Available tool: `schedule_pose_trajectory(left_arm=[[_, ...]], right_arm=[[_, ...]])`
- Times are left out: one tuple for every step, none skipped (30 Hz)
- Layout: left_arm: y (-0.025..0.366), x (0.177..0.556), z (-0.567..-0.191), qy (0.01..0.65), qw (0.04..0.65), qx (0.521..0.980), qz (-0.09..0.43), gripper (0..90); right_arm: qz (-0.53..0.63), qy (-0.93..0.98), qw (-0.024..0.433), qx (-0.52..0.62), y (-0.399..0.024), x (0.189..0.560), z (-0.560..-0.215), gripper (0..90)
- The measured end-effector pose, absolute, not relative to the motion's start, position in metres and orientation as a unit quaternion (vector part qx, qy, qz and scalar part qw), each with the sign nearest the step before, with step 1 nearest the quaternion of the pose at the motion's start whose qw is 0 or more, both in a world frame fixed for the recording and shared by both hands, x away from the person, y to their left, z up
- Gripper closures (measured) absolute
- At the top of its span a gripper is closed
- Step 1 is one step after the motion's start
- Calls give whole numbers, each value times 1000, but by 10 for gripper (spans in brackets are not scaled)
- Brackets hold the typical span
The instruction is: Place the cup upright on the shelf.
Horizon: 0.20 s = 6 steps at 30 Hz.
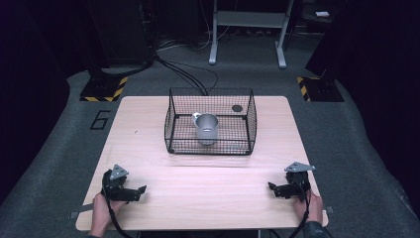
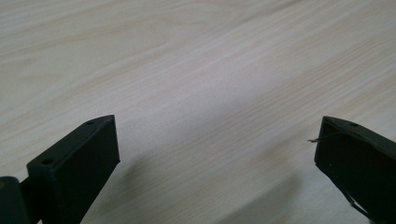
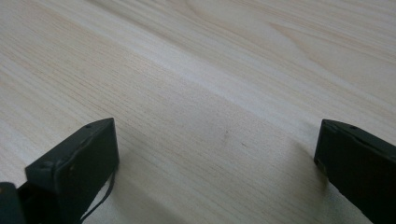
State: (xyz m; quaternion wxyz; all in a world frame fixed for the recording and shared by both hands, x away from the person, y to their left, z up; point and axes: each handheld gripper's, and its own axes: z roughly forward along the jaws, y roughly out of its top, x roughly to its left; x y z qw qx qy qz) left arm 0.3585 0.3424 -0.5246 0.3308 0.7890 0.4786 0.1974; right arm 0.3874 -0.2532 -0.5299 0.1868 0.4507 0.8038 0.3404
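Light wood table (image 1: pixel 198 193) is sitting on grey carpet, dark room around it. Left gripper (image 1: pixel 139 191) is resting near the front-left corner, jaws spread wide, bare wood between them. Right gripper (image 1: pixel 272 188) is mirroring it at front-right, also gaping wide. Black wire basket (image 1: pixel 171 119) is standing well ahead of both fingertips, holding an upright metal cup (image 1: pixel 207 128).

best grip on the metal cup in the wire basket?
Grip the cup by its rim, coming straight down through the basket's open top; the mesh walls block any side approach. It stands upright, mouth up, so one jaw can go inside and one outside. The handle sits at its upper left, so probably clamp the opposite wall. Both tools, left and right, are open.
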Motion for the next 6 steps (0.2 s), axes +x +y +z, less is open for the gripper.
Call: schedule_pose_trajectory(left_arm=[[343,358,-526,478,324,793,194,1],[343,358,-527,476,325,794,195,1],[342,358,-531,475,327,792,200,1],[343,357,-531,475,332,789,204,0],[344,357,-531,476,332,788,203,0],[344,357,-531,475,332,789,203,0]], right_arm=[[340,804,187,451,-253,387,-530,0],[341,804,187,451,-253,387,-530,0],[340,804,187,451,-253,387,-530,0],[340,804,187,451,-253,387,-530,0],[340,804,187,450,-253,388,-530,0],[341,804,187,450,-253,388,-530,0]])
